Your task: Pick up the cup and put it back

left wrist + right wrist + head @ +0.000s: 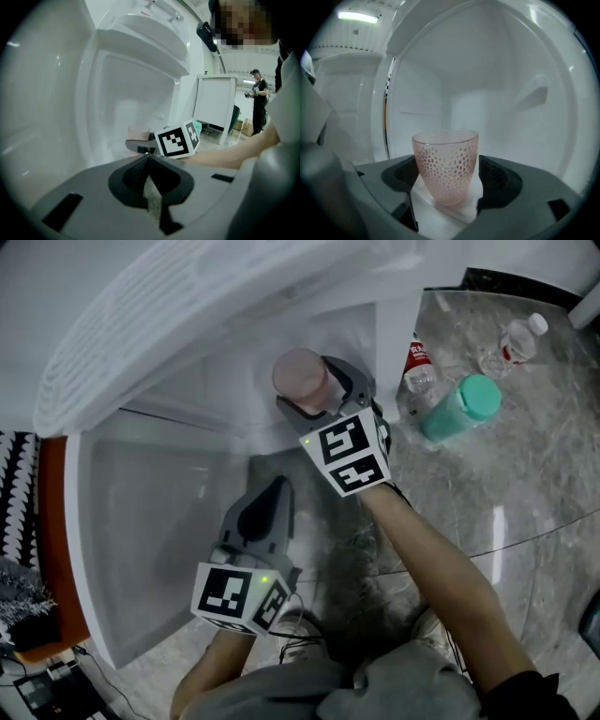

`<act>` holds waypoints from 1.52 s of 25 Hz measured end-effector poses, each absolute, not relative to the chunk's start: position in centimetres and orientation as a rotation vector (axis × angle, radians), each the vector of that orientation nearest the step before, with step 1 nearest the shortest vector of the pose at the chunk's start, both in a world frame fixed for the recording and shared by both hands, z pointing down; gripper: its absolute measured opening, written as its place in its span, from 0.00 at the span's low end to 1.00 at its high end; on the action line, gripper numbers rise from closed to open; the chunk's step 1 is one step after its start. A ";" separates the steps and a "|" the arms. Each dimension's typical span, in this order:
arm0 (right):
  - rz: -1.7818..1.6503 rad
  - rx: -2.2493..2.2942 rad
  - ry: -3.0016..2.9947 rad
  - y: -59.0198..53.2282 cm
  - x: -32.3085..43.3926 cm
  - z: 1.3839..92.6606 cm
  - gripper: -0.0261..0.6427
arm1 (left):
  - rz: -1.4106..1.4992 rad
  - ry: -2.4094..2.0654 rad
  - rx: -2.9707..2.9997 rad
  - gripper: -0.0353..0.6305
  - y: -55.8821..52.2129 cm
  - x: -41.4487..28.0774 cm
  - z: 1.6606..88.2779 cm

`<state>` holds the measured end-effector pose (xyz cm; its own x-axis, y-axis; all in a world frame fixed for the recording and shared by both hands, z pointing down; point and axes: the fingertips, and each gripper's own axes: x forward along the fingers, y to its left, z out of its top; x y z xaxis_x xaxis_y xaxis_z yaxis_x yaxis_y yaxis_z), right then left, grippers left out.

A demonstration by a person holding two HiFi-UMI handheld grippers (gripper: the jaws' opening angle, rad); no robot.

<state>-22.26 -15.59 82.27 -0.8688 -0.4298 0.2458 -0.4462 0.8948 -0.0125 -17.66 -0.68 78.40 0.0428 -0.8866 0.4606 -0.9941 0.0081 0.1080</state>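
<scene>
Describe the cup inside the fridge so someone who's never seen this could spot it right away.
Start at the open white fridge. At a white ledge inside it, the translucent pink dimpled cup stands upright between the jaws of the right hand-held gripper. Unlike the capped plastic bottles on the marbled floor, it is open-topped and pink.

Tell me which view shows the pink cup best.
Right gripper view: the pink cup sits centred between the jaws, dimpled wall clear. Head view shows its rim from above; left gripper view only a sliver.
</scene>
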 end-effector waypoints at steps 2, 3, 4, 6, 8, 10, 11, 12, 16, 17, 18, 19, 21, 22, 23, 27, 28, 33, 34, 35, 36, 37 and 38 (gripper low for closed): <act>0.122 0.664 -2.840 -15.1 -21.4 81.5 0.64 | 0.347 -1.902 1.929 0.07 -0.7 -17.8 78.3; 0.125 0.658 -2.856 -14.5 -20.8 80.9 0.64 | 0.341 -1.909 1.928 0.07 -0.6 -18.0 78.2; 0.128 0.650 -2.870 -13.8 -19.9 80.4 0.64 | 0.334 -1.917 1.923 0.07 -0.5 -18.2 78.2; 0.153 0.641 -2.892 -12.4 -18.0 79.5 0.64 | 0.313 -1.938 1.903 0.07 -0.2 -18.8 78.2; 0.184 0.641 -2.908 -11.3 -15.9 78.5 0.64 | 0.281 -1.958 1.886 0.07 -0.1 -19.2 78.1; 0.190 0.631 -2.931 -10.3 -13.8 77.0 0.64 | 0.256 -1.963 1.890 0.07 0.1 -19.1 78.1; 0.189 0.617 -2.941 -9.6 -12.8 76.3 0.64 | 0.246 -1.960 1.894 0.07 0.3 -18.7 78.2; 0.191 0.601 -2.945 -8.8 -11.9 75.7 0.64 | 0.236 -1.957 1.892 0.07 0.6 -18.4 78.4; 0.199 0.590 -2.959 -6.1 -9.8 74.5 0.42 | 0.184 -1.973 1.857 0.07 1.6 -18.0 78.7; 0.205 0.594 -2.959 -5.7 -9.6 74.4 0.38 | 0.173 -1.976 1.853 0.07 1.5 -18.0 78.6; 0.211 0.597 -2.955 -5.3 -9.4 74.6 0.33 | 0.166 -1.977 1.856 0.07 1.5 -18.0 78.5; 0.217 0.600 -2.947 -5.0 -9.3 74.9 0.28 | 0.165 -1.978 1.864 0.07 1.4 -17.9 78.3; 0.229 0.600 -2.930 -4.6 -9.3 75.5 0.12 | 0.172 -1.985 1.887 0.07 1.3 -17.9 77.9; 0.230 0.593 -2.920 -4.5 -9.4 75.8 0.08 | 0.179 -1.994 1.898 0.07 1.3 -17.9 77.7; 0.231 0.585 -2.912 -4.4 -9.5 75.9 0.07 | 0.191 -2.004 1.906 0.07 1.3 -18.0 77.4; 0.246 0.544 -2.891 -4.1 -9.2 75.3 0.06 | 0.208 -2.007 1.936 0.07 1.6 -18.2 76.6; 0.229 0.524 -2.880 -4.2 -8.9 74.9 0.06 | 0.193 -2.006 1.946 0.07 1.5 -18.1 76.3; 0.122 0.360 -2.814 -4.6 -9.1 72.6 0.06 | 0.147 -2.007 1.996 0.07 1.2 -17.6 74.8; 0.127 0.323 -2.810 -4.5 -9.3 71.9 0.06 | 0.139 -1.996 2.007 0.07 1.1 -17.3 74.5; 0.155 0.299 -2.809 -4.5 -9.3 71.3 0.06 | 0.133 -1.979 2.022 0.07 0.9 -16.9 74.0; 0.216 0.287 -2.810 -4.4 -9.3 70.6 0.06 | 0.130 -1.958 2.041 0.07 0.7 -16.6 73.3; 0.305 0.283 -2.812 -4.4 -9.1 69.7 0.06 | 0.127 -1.938 2.057 0.07 0.6 -16.2 72.4; 0.393 0.276 -2.810 -4.2 -8.8 68.5 0.06 | 0.126 -1.920 2.068 0.07 0.6 -15.7 71.4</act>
